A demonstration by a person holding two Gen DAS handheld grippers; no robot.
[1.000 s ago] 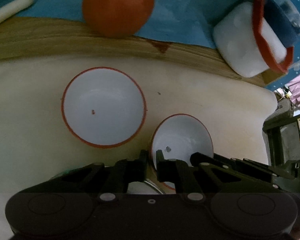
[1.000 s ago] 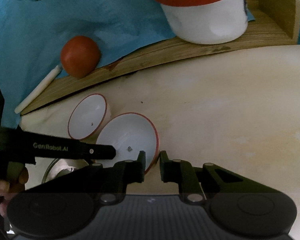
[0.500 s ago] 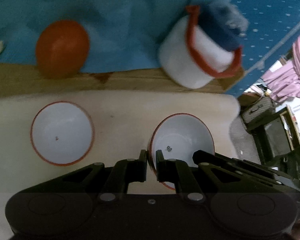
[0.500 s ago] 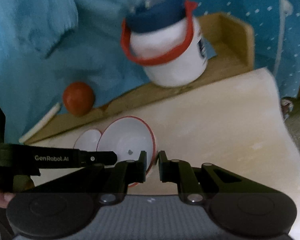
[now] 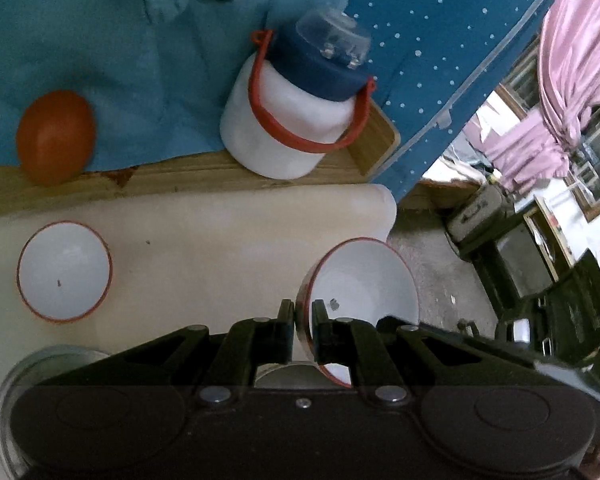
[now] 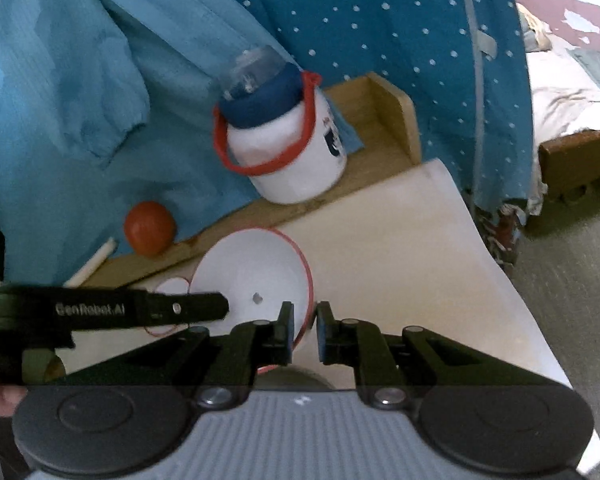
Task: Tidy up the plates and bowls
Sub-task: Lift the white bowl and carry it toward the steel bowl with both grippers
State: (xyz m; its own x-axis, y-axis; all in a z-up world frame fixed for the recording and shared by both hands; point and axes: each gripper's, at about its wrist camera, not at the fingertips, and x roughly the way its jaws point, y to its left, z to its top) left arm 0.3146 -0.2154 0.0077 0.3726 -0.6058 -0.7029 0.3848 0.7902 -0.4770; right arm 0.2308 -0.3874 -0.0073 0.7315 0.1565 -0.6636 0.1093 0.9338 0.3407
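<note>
Two red-rimmed bowls are in my view: one bowl (image 5: 358,280) is pinched by its rim in my left hand-held gripper (image 5: 300,312), tilted, with my right hand-held gripper (image 6: 304,320) set narrowly astride the opposite rim; whether it truly clamps I cannot tell. A second bowl (image 5: 64,270) sits on the tabletop (image 5: 220,232) well to the left. Along the far edge, on a wooden ledge (image 5: 180,174), stand a white jar (image 5: 284,136) with a red handle and an orange ball (image 5: 56,136), against blue cloth (image 5: 120,40).
</note>
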